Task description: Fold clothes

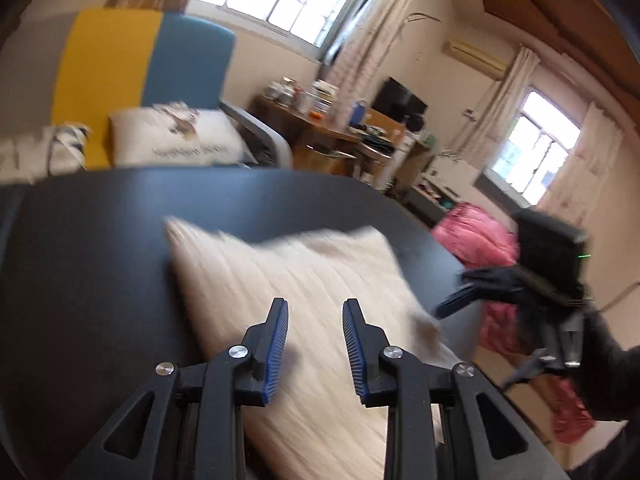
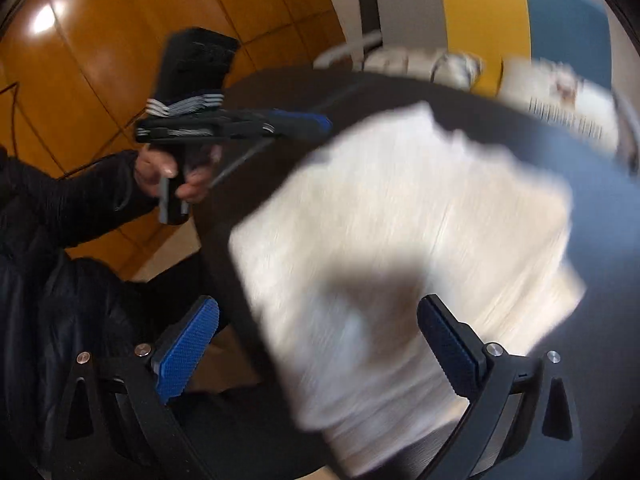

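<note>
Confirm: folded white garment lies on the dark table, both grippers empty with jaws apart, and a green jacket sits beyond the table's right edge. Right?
Almost. The jacket is pink, not green; the left wrist view shows it beyond the table. The rest holds: the white garment lies on the table, and the left gripper and right gripper are empty with jaws apart.

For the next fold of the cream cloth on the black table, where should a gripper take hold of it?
Probably at a corner of the near edge, coming low from the person's side. The cream cloth lies flat on the black table, so only its edges offer a lip. Both the left gripper and right gripper are open above it.
</note>
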Demonstrator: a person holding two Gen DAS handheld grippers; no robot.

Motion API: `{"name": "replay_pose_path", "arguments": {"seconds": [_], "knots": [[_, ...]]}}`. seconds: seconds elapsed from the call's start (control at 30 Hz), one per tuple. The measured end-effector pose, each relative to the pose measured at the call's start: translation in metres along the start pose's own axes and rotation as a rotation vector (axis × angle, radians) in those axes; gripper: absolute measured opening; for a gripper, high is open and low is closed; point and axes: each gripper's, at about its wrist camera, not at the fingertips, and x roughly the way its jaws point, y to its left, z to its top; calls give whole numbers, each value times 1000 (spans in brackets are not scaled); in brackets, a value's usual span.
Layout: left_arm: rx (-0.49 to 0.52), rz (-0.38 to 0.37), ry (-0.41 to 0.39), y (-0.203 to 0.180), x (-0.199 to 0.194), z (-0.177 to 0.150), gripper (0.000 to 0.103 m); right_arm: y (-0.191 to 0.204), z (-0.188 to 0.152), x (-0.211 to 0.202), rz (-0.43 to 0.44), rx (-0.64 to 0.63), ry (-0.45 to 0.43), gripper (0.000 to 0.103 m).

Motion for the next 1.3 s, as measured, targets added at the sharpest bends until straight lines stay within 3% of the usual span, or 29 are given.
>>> {"name": "replay_pose_path", "arguments": {"seconds": [0.13,0.27,0.3,0.33,0.43,0.53,0.67,0.83,0.97,1.03,1.13,1.3], "knots": [[85,25,46,12,28,29,28,-26,46,3,-121,-30,-25,102],[185,80,174,22,76,33,28,-69,54,51,-192,70,124,101],[170,101,247,29,94,28,29,-83,44,69,-205,116,202,102],[143,98,281,34,105,23,30,-91,33,76,-190,140,184,103],[98,46,238,40,106,18,30,-97,18,61,-141,160,72,102],[81,4,218,42,96,29,30,-98,15,53,-139,150,60,103],[99,2,143,52,74,48,30,-79,43,58,-152,71,93,103],[132,72,171,68,77,55,30,-60,75,47,-131,-52,34,103],[131,96,302,81,112,50,30,-67,87,91,-70,-67,158,103],[89,87,316,87,125,47,34,-83,74,120,-23,15,270,103],[59,87,300,86,127,46,34,-105,60,115,59,113,165,103],[106,179,279,71,112,53,33,-99,54,94,17,96,95,103]]}}
